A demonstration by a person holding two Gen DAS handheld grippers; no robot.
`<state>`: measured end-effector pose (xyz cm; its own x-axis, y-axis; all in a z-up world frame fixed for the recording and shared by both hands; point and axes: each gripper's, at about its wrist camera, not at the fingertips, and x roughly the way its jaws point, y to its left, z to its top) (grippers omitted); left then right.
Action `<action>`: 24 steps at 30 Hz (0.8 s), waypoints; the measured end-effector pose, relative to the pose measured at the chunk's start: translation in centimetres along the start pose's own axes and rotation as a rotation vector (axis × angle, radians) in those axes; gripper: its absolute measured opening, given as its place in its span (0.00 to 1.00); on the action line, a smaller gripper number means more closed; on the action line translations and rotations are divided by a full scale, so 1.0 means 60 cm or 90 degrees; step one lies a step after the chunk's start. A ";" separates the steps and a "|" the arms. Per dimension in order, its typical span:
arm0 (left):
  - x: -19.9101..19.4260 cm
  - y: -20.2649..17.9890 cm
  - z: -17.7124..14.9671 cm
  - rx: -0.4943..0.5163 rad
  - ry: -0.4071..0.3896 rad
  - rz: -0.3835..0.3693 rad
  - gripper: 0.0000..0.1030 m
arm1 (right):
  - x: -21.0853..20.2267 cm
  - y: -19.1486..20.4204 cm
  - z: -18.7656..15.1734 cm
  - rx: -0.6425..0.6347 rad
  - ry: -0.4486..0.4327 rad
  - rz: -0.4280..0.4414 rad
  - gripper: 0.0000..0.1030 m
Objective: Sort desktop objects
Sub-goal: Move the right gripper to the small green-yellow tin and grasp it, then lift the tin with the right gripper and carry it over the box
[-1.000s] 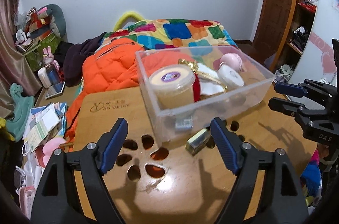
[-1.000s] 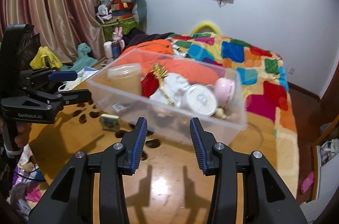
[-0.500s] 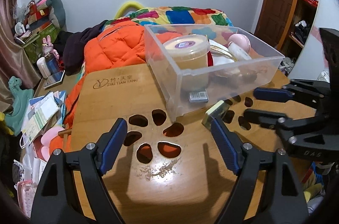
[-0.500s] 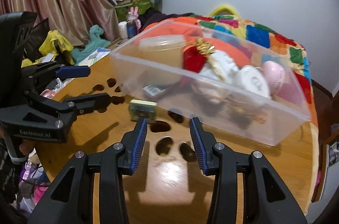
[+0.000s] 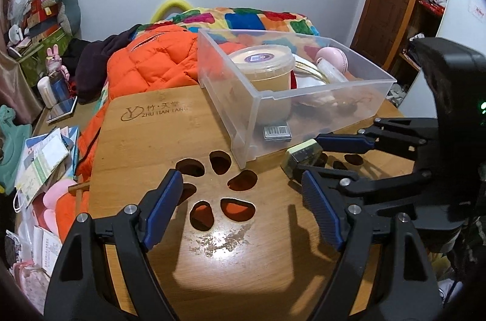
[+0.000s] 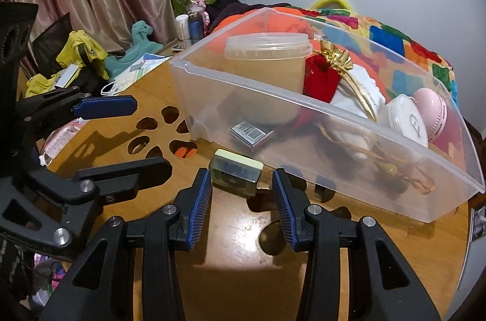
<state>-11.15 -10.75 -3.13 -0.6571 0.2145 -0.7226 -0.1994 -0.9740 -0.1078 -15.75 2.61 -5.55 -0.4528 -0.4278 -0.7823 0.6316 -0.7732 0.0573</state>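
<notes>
Left wrist view: the left tool [image 5: 243, 211] hangs wide open and empty over the bamboo counter [image 5: 145, 144]. The small green box [image 5: 300, 157] lies beside the clear bin [image 5: 258, 120].

Right wrist view: the right tool [image 6: 240, 205] is open, its blue pads [image 6: 199, 208] flanking the small green box [image 6: 235, 172] without gripping it.

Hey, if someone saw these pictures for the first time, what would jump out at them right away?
Probably the clear plastic bin on the wooden table, crowded with a lidded tub, a red pouch and a pink round case. Next, the small green box lying just outside it, with the open right gripper lined up on it.
</notes>
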 end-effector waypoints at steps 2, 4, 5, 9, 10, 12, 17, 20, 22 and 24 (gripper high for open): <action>0.000 0.003 0.000 -0.008 -0.002 0.005 0.78 | 0.006 0.002 0.001 0.002 0.009 0.003 0.37; 0.002 0.006 0.000 -0.015 0.000 0.008 0.78 | 0.010 0.001 0.002 0.009 0.015 0.014 0.33; 0.003 0.006 0.000 -0.016 0.001 0.008 0.76 | 0.011 0.001 0.003 0.009 0.015 0.018 0.32; 0.006 0.007 0.000 -0.017 0.004 0.004 0.70 | 0.013 -0.001 0.004 0.010 0.013 0.025 0.32; 0.007 0.007 0.000 -0.017 0.006 0.003 0.69 | 0.013 -0.001 0.004 0.012 0.012 0.029 0.32; 0.009 0.007 -0.001 -0.018 0.009 0.006 0.61 | 0.012 -0.002 0.003 0.014 0.009 0.033 0.32; 0.003 0.009 -0.001 -0.028 0.003 0.008 0.55 | -0.002 0.003 -0.001 0.009 -0.009 0.017 0.32; -0.001 0.005 -0.003 -0.022 -0.002 0.020 0.52 | -0.013 0.002 -0.012 0.005 -0.012 0.007 0.32; -0.003 -0.001 -0.005 -0.021 0.000 0.021 0.49 | -0.025 -0.002 -0.017 0.009 -0.020 0.009 0.32; -0.007 -0.007 -0.006 -0.025 -0.002 0.014 0.48 | -0.043 -0.010 -0.021 0.016 -0.033 0.010 0.32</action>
<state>-10.53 -10.45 -3.02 -0.6638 0.1927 -0.7227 -0.1557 -0.9807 -0.1186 -14.14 4.78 -4.35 -0.4753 -0.4625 -0.7485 0.6234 -0.7774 0.0844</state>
